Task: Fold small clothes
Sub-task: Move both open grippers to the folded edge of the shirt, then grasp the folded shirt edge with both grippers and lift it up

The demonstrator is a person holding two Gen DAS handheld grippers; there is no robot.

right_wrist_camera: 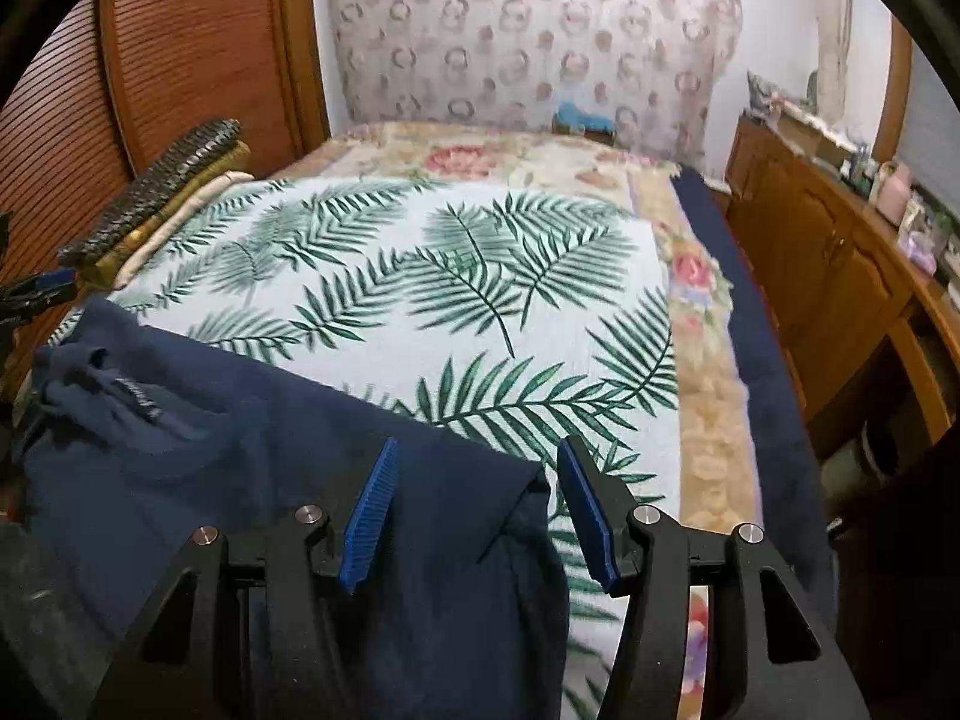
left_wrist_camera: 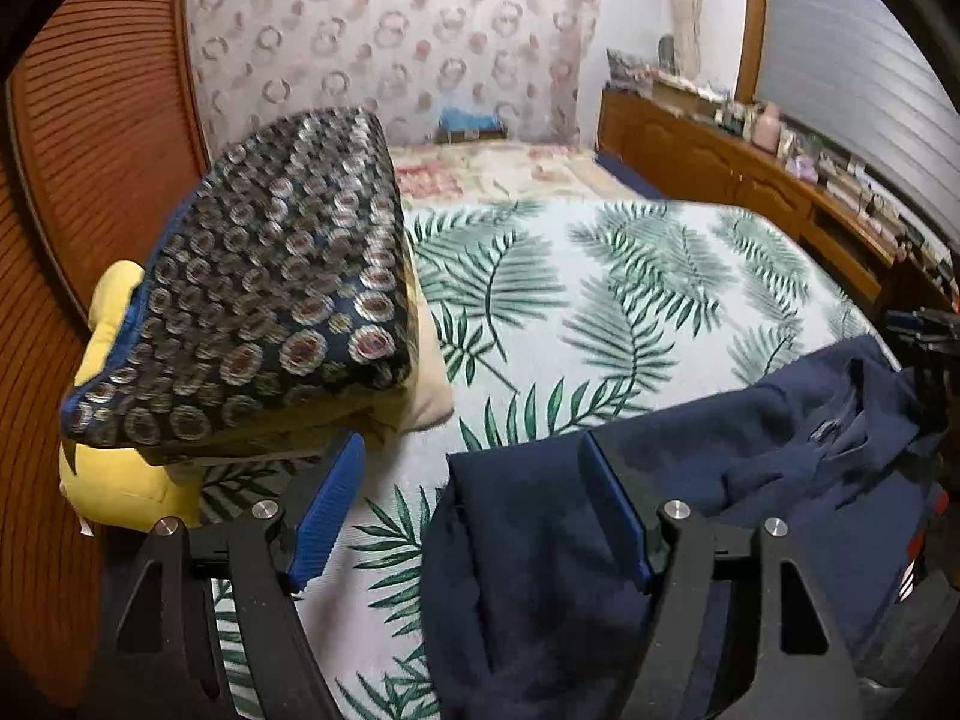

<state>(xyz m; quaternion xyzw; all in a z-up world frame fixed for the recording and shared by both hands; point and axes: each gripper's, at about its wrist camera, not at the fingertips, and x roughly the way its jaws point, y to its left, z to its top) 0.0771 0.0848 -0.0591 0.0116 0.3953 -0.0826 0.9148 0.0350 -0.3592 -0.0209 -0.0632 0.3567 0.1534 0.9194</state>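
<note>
Two grippers hover over a bed, both with their blue pads spread apart and pressing on nothing. The left gripper (left_wrist_camera: 474, 516) has its jaws standing wide; an edge of a navy garment (left_wrist_camera: 750, 468) lies below and between them, partly covering the right-hand pad, but neither pad pinches the cloth. The right gripper (right_wrist_camera: 480, 516) has its jaws moderately apart, with a folded corner of the same navy garment (right_wrist_camera: 240, 468) lying beneath the gap, free of both pads. The garment rests crumpled on a white spread printed with green palm leaves (right_wrist_camera: 420, 276), at the near edge of the bed, its neckline and label turned up toward the left side of the right wrist view. A stack of folded clothes (left_wrist_camera: 270, 300), topped by a dark piece patterned with round medallions over yellow and cream layers, sits at the left side of the spread, apart from the navy garment. A wooden sideboard (right_wrist_camera: 840, 276) runs along the right of the bed.
</note>
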